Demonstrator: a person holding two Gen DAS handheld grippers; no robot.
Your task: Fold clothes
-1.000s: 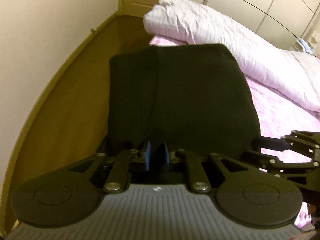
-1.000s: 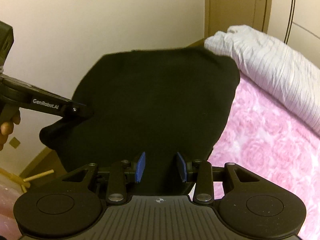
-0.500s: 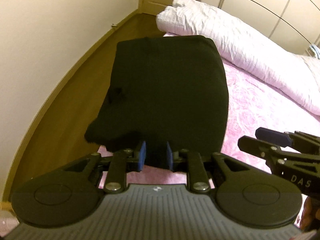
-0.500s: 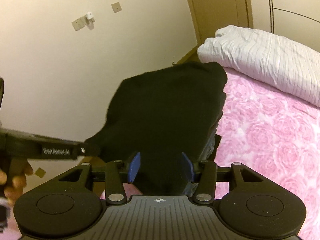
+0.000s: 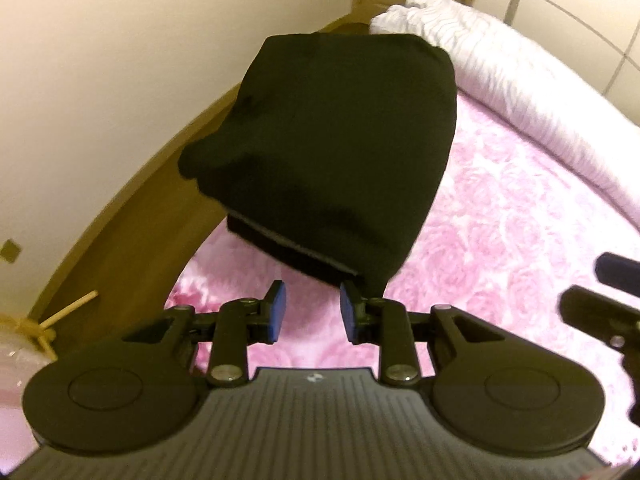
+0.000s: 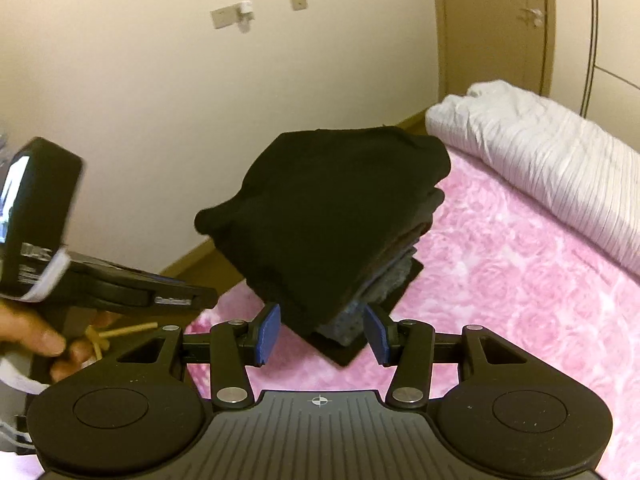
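Observation:
A folded black garment (image 5: 340,148) lies on top of a stack of folded dark and grey clothes (image 6: 384,280) on the pink rose-patterned bedspread (image 5: 500,240), near the bed's left edge. My left gripper (image 5: 312,312) is open and empty, just in front of the stack's near edge. My right gripper (image 6: 324,330) is open, with its blue pads on either side of the stack's near corner, not closed on it. The garment also shows in the right wrist view (image 6: 332,208). The left gripper's body (image 6: 104,280) is at the left there.
A rolled white duvet (image 6: 552,160) lies along the far side of the bed. A cream wall (image 5: 120,80) and wooden floor (image 5: 132,224) run beside the bed on the left. A door (image 6: 492,20) stands at the back. A wooden stand (image 5: 44,324) sits on the floor.
Both grippers let go of the black garment and drew back. It now rests folded on the stack, and both pairs of jaws have opened wider.

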